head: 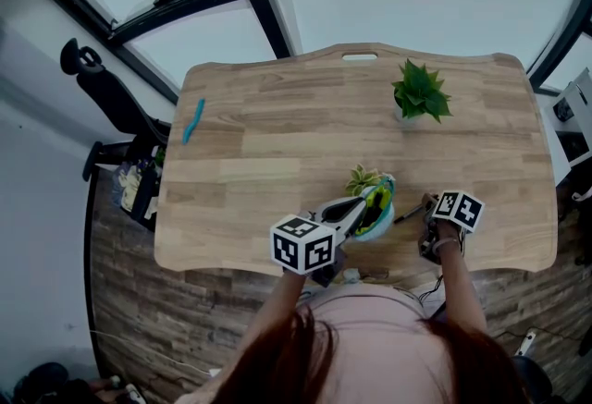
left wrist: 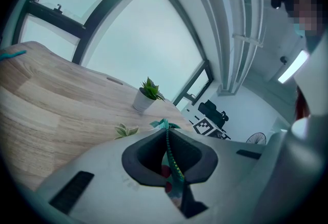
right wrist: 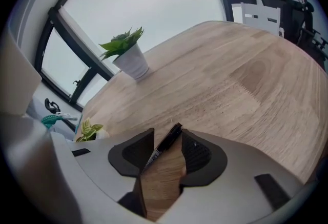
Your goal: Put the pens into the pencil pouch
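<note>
The pencil pouch (head: pixel 377 208), teal with a green zip, is held up near the table's front edge. My left gripper (head: pixel 361 211) is shut on its zip edge; in the left gripper view the pouch fabric (left wrist: pixel 165 124) is pinched between the jaws of the left gripper (left wrist: pixel 167 141). A black pen (head: pixel 410 213) lies on the wood just right of the pouch. My right gripper (head: pixel 430 213) stands over its end. In the right gripper view the right gripper (right wrist: pixel 168 142) is open and the black pen (right wrist: pixel 174 131) lies slantwise between the pads. A teal pen (head: pixel 192 120) lies far off at the table's left.
A potted green plant (head: pixel 421 92) in a white pot stands at the back right of the wooden table (head: pixel 277 143). A small pale-leaved plant (head: pixel 363 178) sits just behind the pouch. A black chair (head: pixel 111 92) stands off the table's left edge.
</note>
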